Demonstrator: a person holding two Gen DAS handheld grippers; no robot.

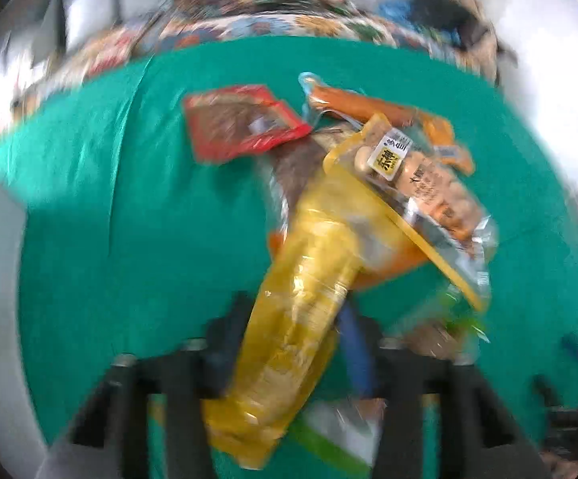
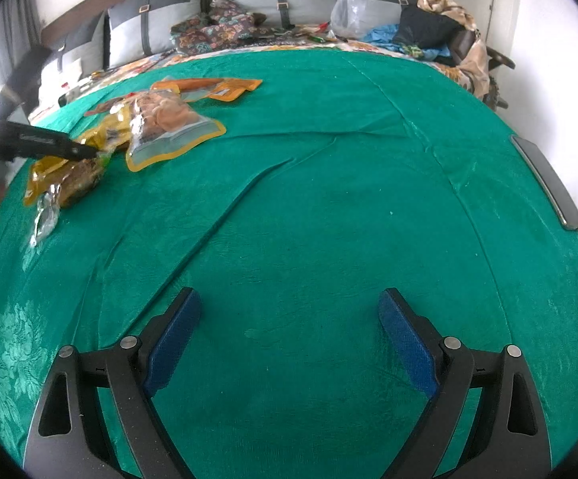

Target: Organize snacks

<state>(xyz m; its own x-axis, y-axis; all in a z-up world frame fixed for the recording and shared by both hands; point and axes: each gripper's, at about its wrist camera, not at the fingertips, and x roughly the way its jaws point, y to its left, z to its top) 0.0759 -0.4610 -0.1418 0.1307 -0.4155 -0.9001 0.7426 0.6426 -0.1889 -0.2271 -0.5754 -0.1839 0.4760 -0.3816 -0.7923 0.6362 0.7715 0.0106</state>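
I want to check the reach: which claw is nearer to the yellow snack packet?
Left. The left claw is at the yellow snack packet; the right claw hangs open, far across the green cloth.

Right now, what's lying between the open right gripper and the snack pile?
Only bare green cloth, with creases, between the right gripper and the snack pile, per the right wrist view.

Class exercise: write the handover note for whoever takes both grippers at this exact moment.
Left gripper: a long yellow snack packet lies between its fingers; blur hides whether it is clamped.
Right gripper: open, empty, over bare green bedspread.
Snacks: a clear yellow-edged pouch of pale round pieces, an orange sausage packet and a red flat packet lie in a loose heap.
Done: nothing sorted visibly.
Left: separate and arrange all packets.
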